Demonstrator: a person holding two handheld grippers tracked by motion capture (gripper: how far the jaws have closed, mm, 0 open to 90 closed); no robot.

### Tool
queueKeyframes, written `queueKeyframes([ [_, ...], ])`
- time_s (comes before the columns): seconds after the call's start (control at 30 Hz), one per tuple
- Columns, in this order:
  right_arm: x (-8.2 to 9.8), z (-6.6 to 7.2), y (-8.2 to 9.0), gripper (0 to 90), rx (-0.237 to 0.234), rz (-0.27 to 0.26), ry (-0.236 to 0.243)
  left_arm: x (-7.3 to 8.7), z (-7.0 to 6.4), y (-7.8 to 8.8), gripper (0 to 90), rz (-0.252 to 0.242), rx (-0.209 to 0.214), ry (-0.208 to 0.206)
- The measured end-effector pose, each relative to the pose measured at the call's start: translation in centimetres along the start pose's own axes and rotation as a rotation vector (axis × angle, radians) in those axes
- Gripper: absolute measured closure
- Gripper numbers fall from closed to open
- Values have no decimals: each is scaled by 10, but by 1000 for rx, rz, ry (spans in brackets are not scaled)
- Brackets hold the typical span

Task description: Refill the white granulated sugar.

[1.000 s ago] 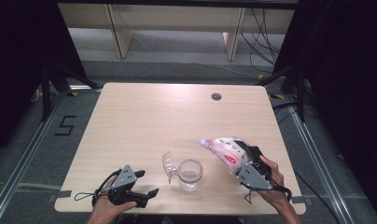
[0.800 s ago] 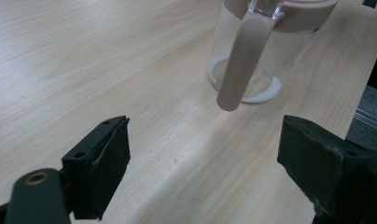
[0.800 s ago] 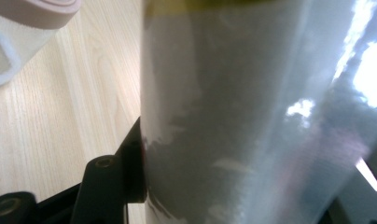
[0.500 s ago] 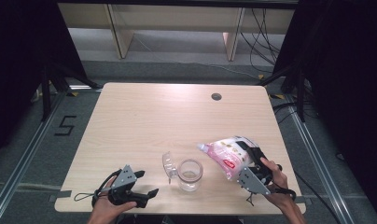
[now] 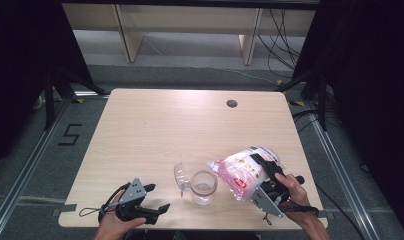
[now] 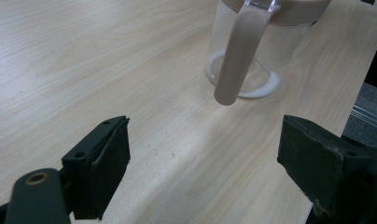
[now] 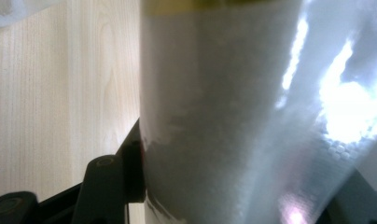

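On the tabletop (image 5: 155, 125), the right gripper (image 5: 270, 187) has its fingers clamped around a pink-and-white bag (image 5: 242, 170). Since a second ago the bag has swung from lying low to tilting up, its mouth now near the rim of the clear glass jug (image 5: 202, 186); pouring looks imminent. The left gripper (image 5: 140, 205) rests wide open and empty, near the jug.

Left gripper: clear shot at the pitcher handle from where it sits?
Probably yes. The left gripper has its jaws open, facing the handle of the glass pitcher, with bare table between. The right gripper holds its bag on the far side.
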State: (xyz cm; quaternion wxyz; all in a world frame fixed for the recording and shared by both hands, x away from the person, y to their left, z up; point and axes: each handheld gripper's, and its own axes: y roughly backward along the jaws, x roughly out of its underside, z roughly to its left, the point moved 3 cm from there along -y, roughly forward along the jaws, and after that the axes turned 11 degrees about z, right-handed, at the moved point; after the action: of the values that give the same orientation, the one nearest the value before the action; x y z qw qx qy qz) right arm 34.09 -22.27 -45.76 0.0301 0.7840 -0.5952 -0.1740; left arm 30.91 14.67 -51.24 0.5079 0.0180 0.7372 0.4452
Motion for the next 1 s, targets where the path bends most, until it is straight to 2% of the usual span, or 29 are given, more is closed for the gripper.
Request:
queueKeyframes([
  [0.1, -4, -3, 0, 446, 16, 10, 84, 1, -1, -1, 165, -7, 11, 5],
  [0.13, -3, 2, 0, 446, 4, 15, 35, 1, -1, 0, 165, -4, 9, 3],
  [0.17, -5, -4, 0, 446, 28, 12, 121, 1, -2, -1, 165, -12, 13, 26],
  [0.2, -4, 1, 1, 446, 13, 28, 71, 1, -2, -1, 165, -12, 13, 24],
  [0.23, -6, -2, 0, 446, 26, 9, 125, 1, -2, -1, 165, -3, 8, 17],
  [0.3, -7, -1, 1, 447, 24, 21, 141, 1, -2, -1, 165, 2, 7, 16],
  [0.37, -8, -2, 2, 448, 37, 27, 181, 1, -2, -1, 165, -1, 4, 17],
  [0.5, -7, -2, 2, 449, 41, 28, 180, 1, 0, -1, 165, -8, 5, -1],
  [0.53, -7, 0, 1, 449, 33, 34, 158, 1, 0, -1, 165, -7, 3, -3],
  [0.6, -7, 0, 2, 450, 37, 41, 169, 1, 0, -1, 165, -11, 6, 3],
  [0.63, -9, -3, 3, 450, 53, 35, 211, 1, 0, -1, 165, -9, 5, 4],
  [0.67, -8, 0, 3, 450, 43, 42, 187, 1, 1, -1, 165, -8, 3, 1],
  [0.7, -9, -2, 4, 451, 51, 40, 213, 1, 1, 0, 165, 2, 1, -4],
  [0.73, -9, -3, 4, 451, 54, 40, 224, 2, 0, 0, 165, 4, 3, 23],
  [0.77, -8, 0, 3, 451, 42, 41, 200, 2, 1, 0, 165, -4, 7, 20],
  [0.8, -8, 0, 3, 451, 43, 43, 204, 2, 1, 0, 165, -9, -1, 22],
  [0.83, -9, -2, 4, 452, 53, 43, 234, 2, 1, 0, 165, -4, 5, 28],
  [0.87, -10, -2, 5, 452, 57, 49, 233, 2, 1, 0, 165, -5, 4, 33],
  [0.9, -9, -2, 5, 452, 57, 48, 244, 2, 3, 0, 165, -1, 3, 6],
  [0.93, -9, 1, 4, 453, 48, 51, 219, 2, 3, 0, 165, 3, -2, 0],
  [0.97, -9, 1, 4, 453, 47, 52, 214, 2, 2, -1, 165, -12, 4, 9],
  [1.0, -9, -2, 5, 453, 48, 48, 232, 2, 2, -1, 165, -9, 9, 11],
])
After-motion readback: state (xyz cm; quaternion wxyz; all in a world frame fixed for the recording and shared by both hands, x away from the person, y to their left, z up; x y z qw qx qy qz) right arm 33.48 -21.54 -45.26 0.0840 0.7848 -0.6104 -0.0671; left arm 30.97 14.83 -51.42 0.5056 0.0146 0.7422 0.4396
